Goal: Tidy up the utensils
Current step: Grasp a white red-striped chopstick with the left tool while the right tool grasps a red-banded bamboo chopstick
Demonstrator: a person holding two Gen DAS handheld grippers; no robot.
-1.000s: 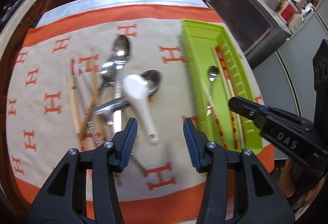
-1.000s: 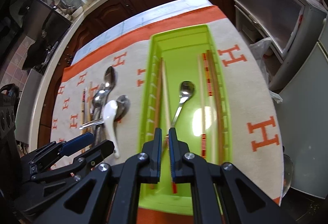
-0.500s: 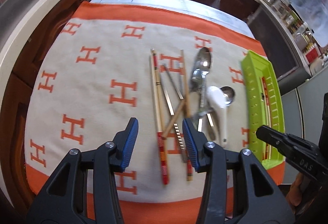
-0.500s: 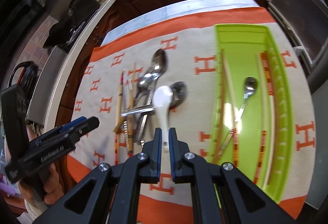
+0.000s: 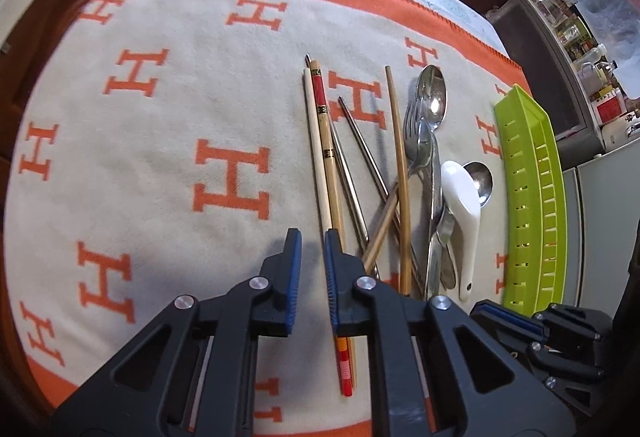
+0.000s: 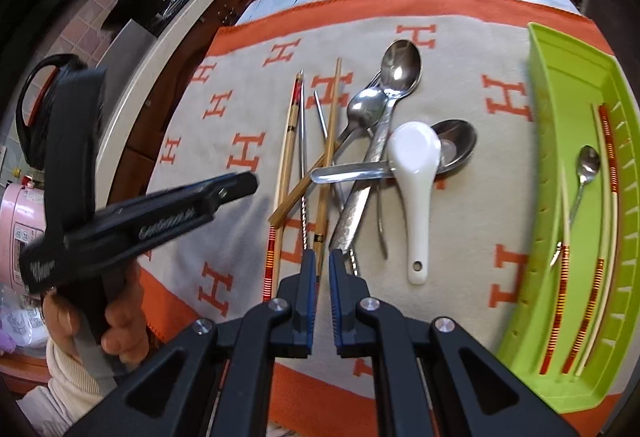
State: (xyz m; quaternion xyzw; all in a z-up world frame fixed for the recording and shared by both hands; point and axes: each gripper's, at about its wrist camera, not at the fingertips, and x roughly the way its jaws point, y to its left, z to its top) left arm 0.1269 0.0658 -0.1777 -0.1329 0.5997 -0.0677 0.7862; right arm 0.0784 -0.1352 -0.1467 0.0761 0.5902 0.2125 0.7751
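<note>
Hovering low over the blanket-covered surface [image 5: 168, 141], the left gripper [image 5: 312, 249] has its jaws narrowly parted around the pale chopstick [image 5: 316, 141], not clenched. The right gripper [image 6: 319, 265] is nearly closed on nothing, above the utensil pile [image 6: 372, 141]; the green tray [image 6: 556, 85] holds sorted chopsticks and a spoon [image 6: 586, 169].

Shiny metal spoons [image 6: 400, 71], a glossy white ceramic-looking spoon [image 6: 416, 173], wooden chopsticks [image 5: 330, 165], a smooth plastic tray [image 6: 560, 85], a soft woven cloth [image 5: 160, 141].
</note>
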